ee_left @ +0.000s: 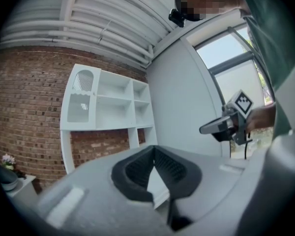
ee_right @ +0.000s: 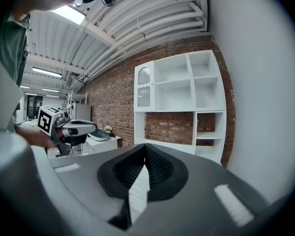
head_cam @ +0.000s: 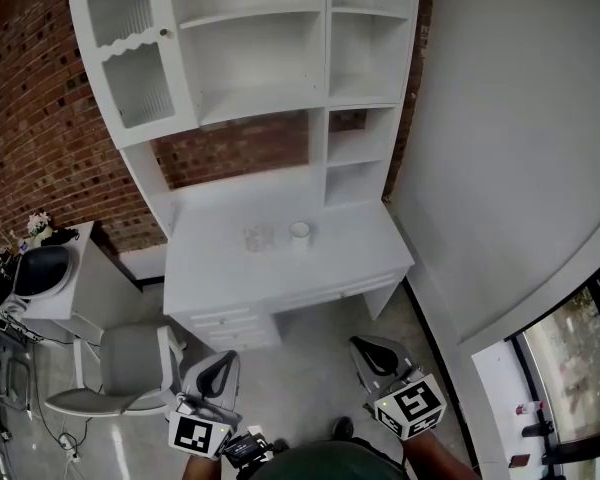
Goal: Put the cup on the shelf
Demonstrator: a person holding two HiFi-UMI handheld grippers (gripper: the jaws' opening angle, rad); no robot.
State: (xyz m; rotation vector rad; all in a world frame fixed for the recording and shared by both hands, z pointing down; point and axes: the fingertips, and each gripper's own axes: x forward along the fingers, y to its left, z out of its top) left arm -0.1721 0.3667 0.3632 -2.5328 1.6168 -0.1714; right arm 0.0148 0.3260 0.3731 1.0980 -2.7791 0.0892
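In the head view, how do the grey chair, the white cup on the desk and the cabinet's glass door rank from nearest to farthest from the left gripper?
1. Grey chair, on the floor just left of the left gripper.
2. White cup, ahead on the desk.
3. Glass door, highest and farthest back, at the shelf unit's upper left.
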